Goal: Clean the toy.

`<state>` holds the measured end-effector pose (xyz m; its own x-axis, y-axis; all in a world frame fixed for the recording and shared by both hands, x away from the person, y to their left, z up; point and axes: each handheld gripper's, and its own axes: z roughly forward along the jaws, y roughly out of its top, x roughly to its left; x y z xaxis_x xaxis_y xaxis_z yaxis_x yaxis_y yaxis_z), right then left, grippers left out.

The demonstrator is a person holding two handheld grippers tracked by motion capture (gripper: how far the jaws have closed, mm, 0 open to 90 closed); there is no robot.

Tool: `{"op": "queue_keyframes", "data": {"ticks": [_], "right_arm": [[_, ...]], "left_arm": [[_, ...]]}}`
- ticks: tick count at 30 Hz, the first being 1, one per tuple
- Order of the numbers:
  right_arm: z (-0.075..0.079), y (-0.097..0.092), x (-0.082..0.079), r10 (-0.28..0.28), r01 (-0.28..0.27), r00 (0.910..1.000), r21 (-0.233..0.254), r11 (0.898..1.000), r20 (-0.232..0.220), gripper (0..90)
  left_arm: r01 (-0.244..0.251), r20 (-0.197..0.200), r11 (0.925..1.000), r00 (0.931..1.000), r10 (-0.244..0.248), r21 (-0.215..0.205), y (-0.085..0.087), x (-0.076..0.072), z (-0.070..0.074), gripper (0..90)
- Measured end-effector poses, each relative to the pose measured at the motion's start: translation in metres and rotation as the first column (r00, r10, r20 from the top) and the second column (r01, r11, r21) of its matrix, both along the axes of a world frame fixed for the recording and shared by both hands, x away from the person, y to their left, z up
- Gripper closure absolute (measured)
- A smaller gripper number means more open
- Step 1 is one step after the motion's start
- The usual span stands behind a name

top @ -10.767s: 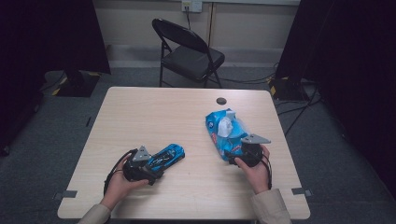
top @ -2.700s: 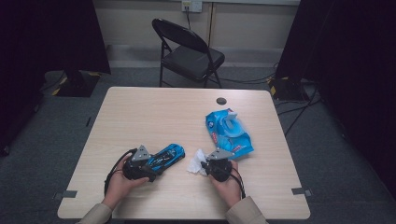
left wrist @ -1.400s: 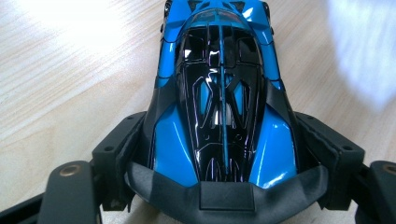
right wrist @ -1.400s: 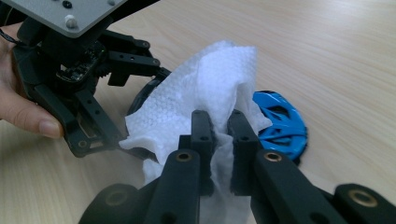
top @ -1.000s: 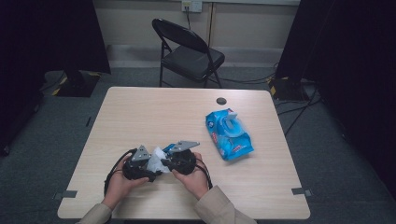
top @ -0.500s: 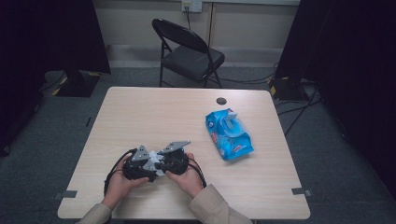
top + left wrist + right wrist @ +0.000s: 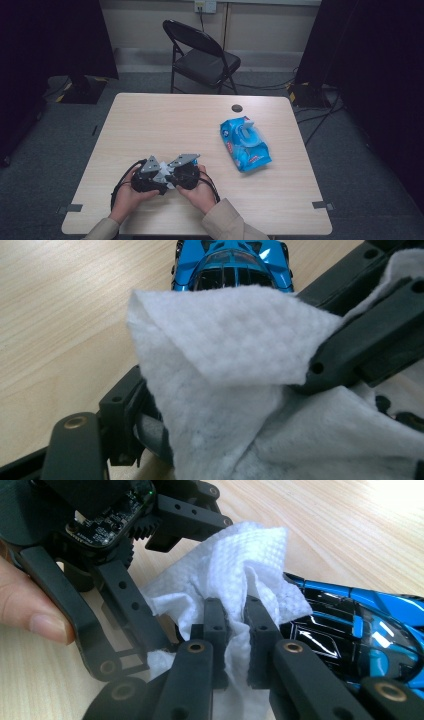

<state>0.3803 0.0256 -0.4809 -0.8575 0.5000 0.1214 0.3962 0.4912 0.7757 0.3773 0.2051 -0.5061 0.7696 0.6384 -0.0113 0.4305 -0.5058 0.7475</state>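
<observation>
Right gripper [image 7: 235, 607] pinched tight on a white wipe [image 7: 240, 555], pressing it over the blue toy car [image 7: 350, 625], left gripper [image 7: 150, 181] jaws wide around the car, seemingly clamping it, wipe packet [image 7: 245, 144] well right of both

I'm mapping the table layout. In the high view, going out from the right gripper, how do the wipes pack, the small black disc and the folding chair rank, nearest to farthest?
From the right gripper:
1. Wipes pack, on the table's right half.
2. Small black disc, near the table's far edge.
3. Folding chair, on the floor beyond the table.
</observation>
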Motion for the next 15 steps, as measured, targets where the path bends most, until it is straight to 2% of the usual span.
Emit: {"op": "queue_keyframes", "data": {"ticks": [5,15], "right_arm": [[0.0,-0.001,-0.002,-0.009,0.009,0.9999,-0.001,1.0,0.01,83.8],[0.0,-0.012,0.003,-0.057,0.057,0.9982,0.017,0.998,-0.019,84.3]], "left_arm": [[0.001,0.001,1.0,1.0,-0.001,0.001,0.0,0.0,0.0,24.3],[0.004,0.001,1.0,1.0,-0.004,0.005,0.0,0.0,0.0,24.3]]}}
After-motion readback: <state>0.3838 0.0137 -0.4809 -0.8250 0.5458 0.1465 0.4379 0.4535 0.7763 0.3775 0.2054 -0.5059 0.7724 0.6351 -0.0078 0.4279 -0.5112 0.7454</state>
